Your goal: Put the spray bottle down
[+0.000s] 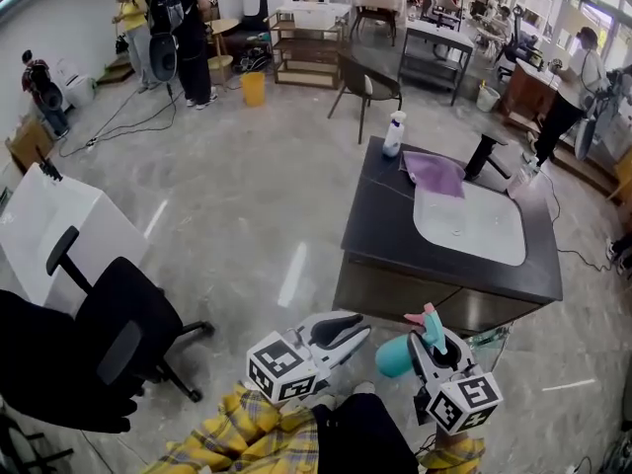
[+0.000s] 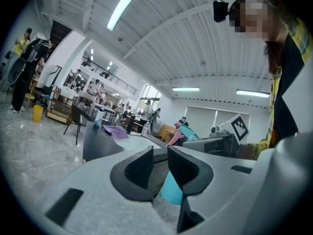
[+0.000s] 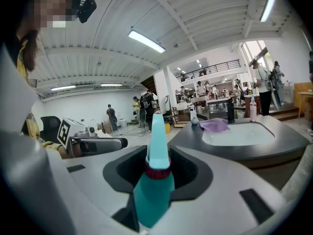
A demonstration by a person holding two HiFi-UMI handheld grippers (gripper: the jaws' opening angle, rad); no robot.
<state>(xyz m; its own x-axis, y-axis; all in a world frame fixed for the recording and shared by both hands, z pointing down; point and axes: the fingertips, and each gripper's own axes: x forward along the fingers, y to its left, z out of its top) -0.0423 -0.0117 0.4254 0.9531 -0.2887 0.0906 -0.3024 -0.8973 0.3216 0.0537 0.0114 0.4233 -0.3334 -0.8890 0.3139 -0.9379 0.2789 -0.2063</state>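
Holding the teal spray bottle (image 3: pixel 155 192) near its red ring, the right gripper (image 1: pixel 432 350) has both jaws pressed on the bottle's sides. In the right gripper view the narrow top of the bottle rises past the jaw tips, at the middle of the frame. In the head view the bottle is at the lower right of centre, in the air, below the front edge of the dark counter (image 1: pixel 385 250) and apart from it. The left gripper (image 1: pixel 341 332) is just beside it at the lower centre, its jaws a little apart and with nothing between them.
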